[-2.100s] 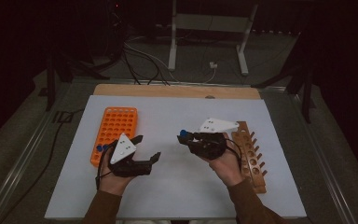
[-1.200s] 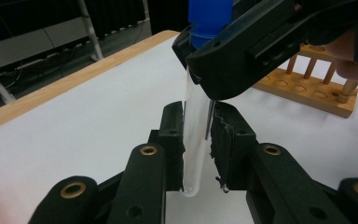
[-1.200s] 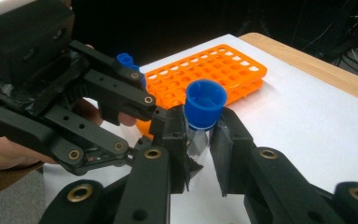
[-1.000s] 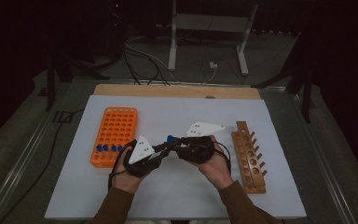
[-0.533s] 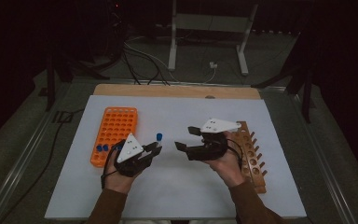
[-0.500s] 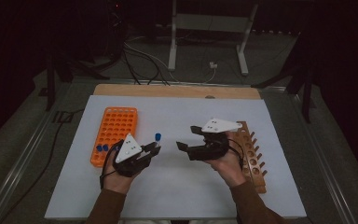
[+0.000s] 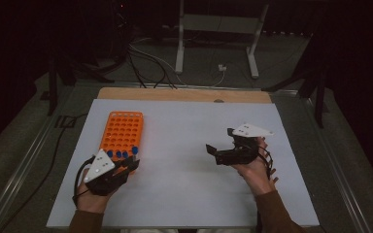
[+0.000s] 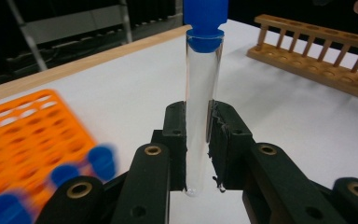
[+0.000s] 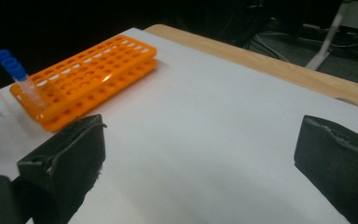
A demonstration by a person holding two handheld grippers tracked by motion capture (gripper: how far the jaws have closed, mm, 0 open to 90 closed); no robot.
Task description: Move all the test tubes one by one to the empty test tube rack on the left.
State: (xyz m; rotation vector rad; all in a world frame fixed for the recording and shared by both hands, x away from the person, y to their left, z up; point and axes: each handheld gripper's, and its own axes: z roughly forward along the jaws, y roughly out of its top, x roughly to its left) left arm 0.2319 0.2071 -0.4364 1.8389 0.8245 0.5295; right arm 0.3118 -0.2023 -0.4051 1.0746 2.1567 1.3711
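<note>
I have the left gripper (image 8: pixel 198 154) with its fingers (image 8: pixel 175 140) pinching a clear test tube (image 8: pixel 203 107) low on the glass, blue cap up and the tube standing upright between them. In the high view that gripper (image 7: pixel 126 167) sits at the near end of the orange rack (image 7: pixel 122 133), at about 8 o'clock on the desk (image 7: pixel 184 145), right beside the row of blue-capped tubes (image 7: pixel 121 154) already seated there. I read this as the placing step: the tube is carried to the rack and not yet in a hole.

The next move, as I judge it, calls for lining the tube's round bottom over a free hole just beyond the filled row, keeping it vertical, lowering it straight, then letting go.

The right gripper (image 7: pixel 216 153) hovers at about 3 o'clock with its fingers (image 9: pixel 65 163) spread wide and nothing between them. The wooden rack (image 8: pixel 317 51) lies on its far side from me.

Room: the middle of the desk between the grippers is bare white sheet, so I have free travel there. The rack's near end lies near the desk's left edge, and the seated caps crowd the left gripper, so I would come down from above rather than sideways.
</note>
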